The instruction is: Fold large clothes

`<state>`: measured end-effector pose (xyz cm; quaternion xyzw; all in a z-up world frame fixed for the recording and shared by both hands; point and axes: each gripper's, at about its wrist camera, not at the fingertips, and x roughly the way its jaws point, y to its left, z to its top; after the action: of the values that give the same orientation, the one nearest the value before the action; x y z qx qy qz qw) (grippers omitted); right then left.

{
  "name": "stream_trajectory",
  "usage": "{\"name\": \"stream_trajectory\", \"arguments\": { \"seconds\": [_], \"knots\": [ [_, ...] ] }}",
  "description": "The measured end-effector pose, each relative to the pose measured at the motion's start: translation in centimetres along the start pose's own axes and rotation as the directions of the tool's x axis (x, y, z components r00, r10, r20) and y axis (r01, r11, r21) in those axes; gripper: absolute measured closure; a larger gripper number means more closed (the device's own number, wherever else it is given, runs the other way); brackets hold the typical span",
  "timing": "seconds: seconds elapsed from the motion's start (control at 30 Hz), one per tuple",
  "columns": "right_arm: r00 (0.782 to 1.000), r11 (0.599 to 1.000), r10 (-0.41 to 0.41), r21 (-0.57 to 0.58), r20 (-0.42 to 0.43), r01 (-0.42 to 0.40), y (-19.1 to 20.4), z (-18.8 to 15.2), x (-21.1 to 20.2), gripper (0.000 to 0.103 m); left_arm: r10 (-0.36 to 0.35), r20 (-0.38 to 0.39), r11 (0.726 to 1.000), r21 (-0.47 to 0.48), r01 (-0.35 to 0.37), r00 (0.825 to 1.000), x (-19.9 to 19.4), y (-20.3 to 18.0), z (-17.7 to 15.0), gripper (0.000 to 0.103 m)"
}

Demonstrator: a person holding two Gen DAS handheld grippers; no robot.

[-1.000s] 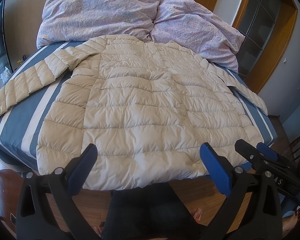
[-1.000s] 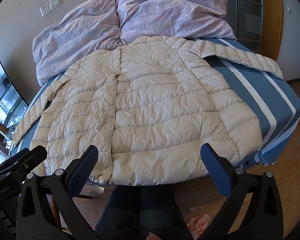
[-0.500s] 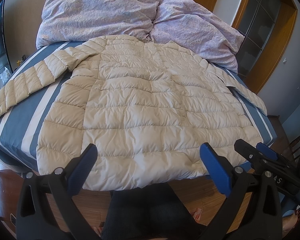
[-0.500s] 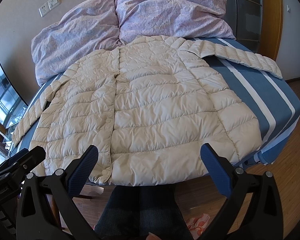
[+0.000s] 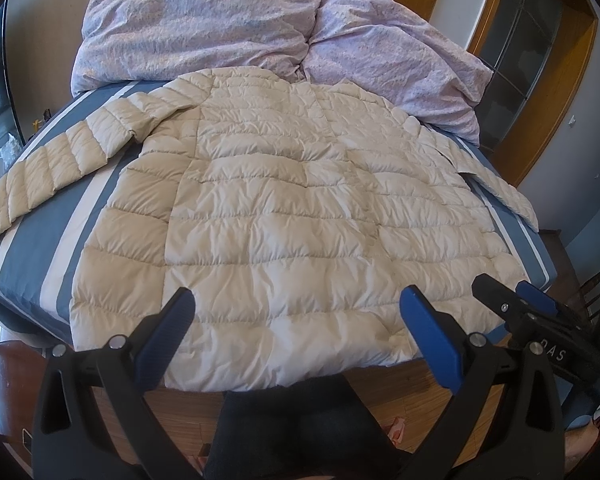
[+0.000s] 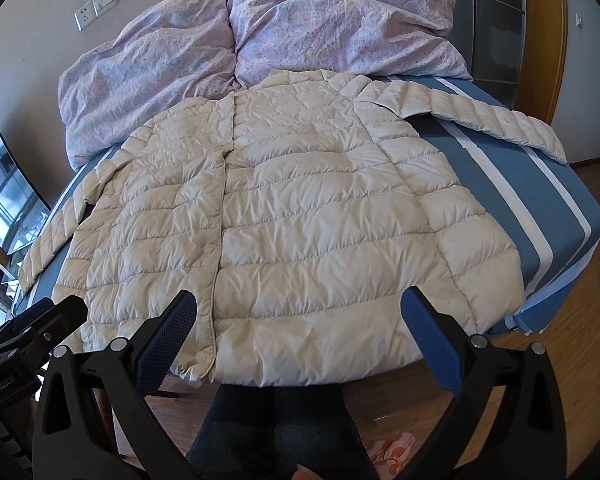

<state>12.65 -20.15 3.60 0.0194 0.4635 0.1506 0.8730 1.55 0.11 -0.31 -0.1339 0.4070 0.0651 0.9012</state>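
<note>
A cream quilted puffer jacket [image 5: 292,216] lies flat and buttoned on a blue and white striped bed [image 5: 32,240], its hem at the near edge and both sleeves spread outward. It also shows in the right wrist view [image 6: 300,216]. My left gripper [image 5: 298,308] is open and empty, just above and in front of the hem. My right gripper [image 6: 300,308] is open and empty, likewise just before the hem. The right gripper also shows at the right of the left wrist view [image 5: 512,300]. The left gripper also shows at the left of the right wrist view [image 6: 48,316].
A crumpled lilac duvet [image 5: 236,24] is piled at the head of the bed. The person's dark-trousered legs [image 6: 276,428] stand at the bed's foot on a wooden floor [image 6: 580,344]. A wood-framed door [image 5: 540,80] is at the right.
Both grippers have edged very slightly; the jacket has not moved and the jaws stay open.
</note>
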Motion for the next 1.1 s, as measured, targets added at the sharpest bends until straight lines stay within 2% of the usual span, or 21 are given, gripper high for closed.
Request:
{"name": "stream_trajectory", "arguments": {
  "seconds": [0.2, 0.53, 0.67, 0.9, 1.1],
  "knots": [
    [0.999, 0.999, -0.036, 0.034, -0.030, 0.037, -2.2, 2.4, 1.9, 0.001, 0.029, -0.003, 1.000, 0.007, -0.029, 1.000, 1.7, 0.1, 1.6, 0.002],
    [0.989, 0.973, -0.134, 0.181, -0.056, 0.142, -11.5, 8.7, 5.0, 0.001, 0.100, -0.038, 0.995, 0.003, -0.100, 0.994, 5.5, 1.2, 6.5, 0.002],
    [0.975, 0.947, -0.208, 0.236, -0.074, 0.220, -15.7, 11.2, 6.6, 0.001, 0.120, -0.041, 0.993, 0.016, -0.119, 0.992, 6.8, 1.2, 8.5, 0.002],
    [0.953, 0.889, -0.270, 0.344, -0.137, 0.302, -23.4, 14.8, 9.6, 0.004, 0.166, -0.059, 0.985, 0.056, -0.163, 0.984, 9.4, 0.7, 10.5, 0.002],
    [0.912, 0.800, -0.382, 0.442, -0.148, 0.407, -31.3, 17.7, 10.2, 0.008, 0.180, -0.095, 0.983, 0.057, -0.175, 0.979, 11.6, 1.2, 11.2, 0.002]
  ]
}}
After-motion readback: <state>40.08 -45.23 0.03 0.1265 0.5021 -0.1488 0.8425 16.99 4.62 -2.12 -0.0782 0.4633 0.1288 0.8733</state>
